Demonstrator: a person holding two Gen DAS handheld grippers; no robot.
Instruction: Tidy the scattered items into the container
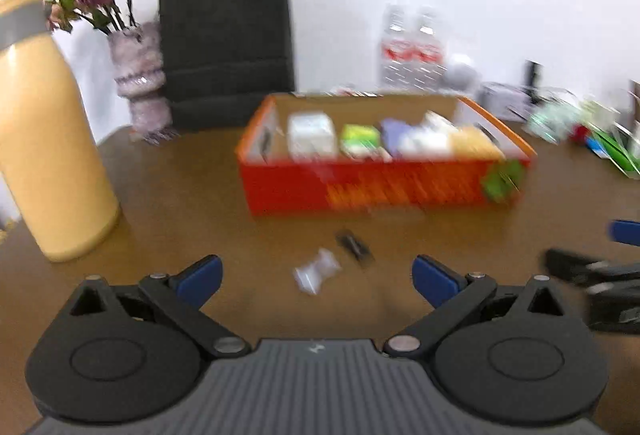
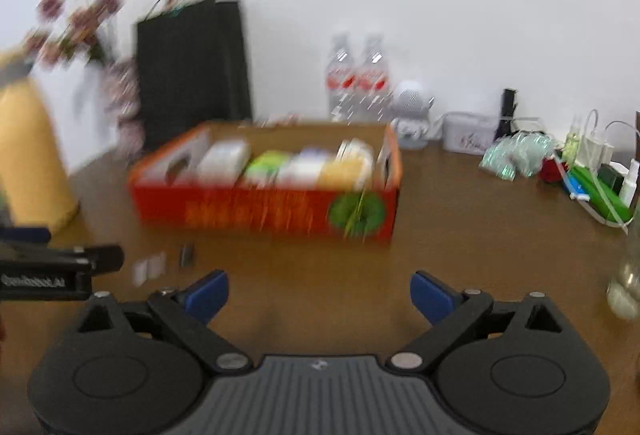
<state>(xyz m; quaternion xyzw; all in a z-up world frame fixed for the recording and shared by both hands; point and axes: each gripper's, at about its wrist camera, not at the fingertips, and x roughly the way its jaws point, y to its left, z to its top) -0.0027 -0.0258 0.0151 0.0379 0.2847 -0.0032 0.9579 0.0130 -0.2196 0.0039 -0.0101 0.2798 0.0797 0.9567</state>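
An orange-red cardboard box (image 1: 360,187) (image 2: 256,207) stands on the brown table, holding several small packets in a row. In front of it lie a small white wrapped item (image 1: 316,269) (image 2: 149,269) and a small dark item (image 1: 354,244) (image 2: 187,255). My left gripper (image 1: 318,277) is open, its blue pads wide apart, with the white item on the table just ahead between them. My right gripper (image 2: 320,295) is open too, over bare table, nothing between its fingers. Each gripper shows at the edge of the other's view.
A tall yellow bottle (image 1: 44,139) stands at the left, with a vase of dried roses (image 1: 140,83) and a black paper bag (image 1: 228,43) behind it. Two water bottles (image 2: 358,75) and assorted clutter (image 2: 584,171) line the back and right.
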